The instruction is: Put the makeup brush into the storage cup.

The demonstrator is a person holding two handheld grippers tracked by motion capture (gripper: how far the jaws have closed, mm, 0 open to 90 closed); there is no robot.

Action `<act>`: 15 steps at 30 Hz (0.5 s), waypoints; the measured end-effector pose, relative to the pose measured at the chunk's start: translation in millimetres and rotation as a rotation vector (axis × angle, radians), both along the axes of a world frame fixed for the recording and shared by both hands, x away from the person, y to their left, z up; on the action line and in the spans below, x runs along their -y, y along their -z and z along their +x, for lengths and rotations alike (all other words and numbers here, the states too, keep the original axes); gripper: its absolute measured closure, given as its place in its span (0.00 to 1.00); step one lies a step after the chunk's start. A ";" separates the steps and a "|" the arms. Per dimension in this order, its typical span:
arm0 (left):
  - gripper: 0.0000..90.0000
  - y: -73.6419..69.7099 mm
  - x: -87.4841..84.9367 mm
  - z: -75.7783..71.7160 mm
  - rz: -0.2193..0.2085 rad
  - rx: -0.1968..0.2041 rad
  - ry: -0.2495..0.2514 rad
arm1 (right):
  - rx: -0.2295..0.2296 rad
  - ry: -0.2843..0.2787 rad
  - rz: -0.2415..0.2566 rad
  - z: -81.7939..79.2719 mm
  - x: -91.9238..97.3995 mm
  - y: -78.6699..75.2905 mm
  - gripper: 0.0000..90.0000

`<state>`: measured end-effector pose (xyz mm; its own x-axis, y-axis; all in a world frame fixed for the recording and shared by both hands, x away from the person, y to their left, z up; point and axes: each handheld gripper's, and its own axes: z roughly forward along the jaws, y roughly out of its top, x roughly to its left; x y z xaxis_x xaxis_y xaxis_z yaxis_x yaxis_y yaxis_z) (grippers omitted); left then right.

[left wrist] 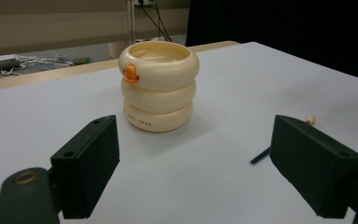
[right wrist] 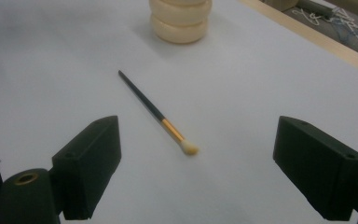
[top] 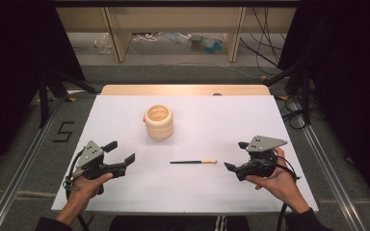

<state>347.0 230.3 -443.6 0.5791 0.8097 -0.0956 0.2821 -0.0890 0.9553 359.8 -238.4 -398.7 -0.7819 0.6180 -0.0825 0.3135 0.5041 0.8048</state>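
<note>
The high view looks down on the white worktop [top: 188,187]; both low gripper views share the cream ringed plastic cup [left wrist: 159,84].

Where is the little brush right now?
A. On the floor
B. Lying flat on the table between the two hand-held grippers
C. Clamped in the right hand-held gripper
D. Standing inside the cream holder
B: the brush lies flat on the table, between the open left hand-held gripper and right hand-held gripper, apart from the holder.
</note>
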 end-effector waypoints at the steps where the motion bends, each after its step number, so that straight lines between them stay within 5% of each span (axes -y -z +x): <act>1: 0.17 0.1 -0.1 0.2 0.003 0.001 0.002 | -0.016 -0.005 -0.023 4.0 -1.4 -1.2 0.18; 10: 0.17 0.2 0.1 0.5 0.004 -0.003 0.003 | -0.040 -0.061 -0.110 19.9 -19.7 -3.3 0.19; 15: 0.17 0.4 0.6 0.4 0.003 -0.008 0.004 | -0.062 -0.112 -0.207 33.7 -40.5 -2.5 0.19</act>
<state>347.4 229.7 -444.0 0.5812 0.8078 -0.0977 0.2893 -0.0929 0.9527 393.5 -197.9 -396.2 -0.8519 0.5024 -0.1482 0.2922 0.6906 0.6616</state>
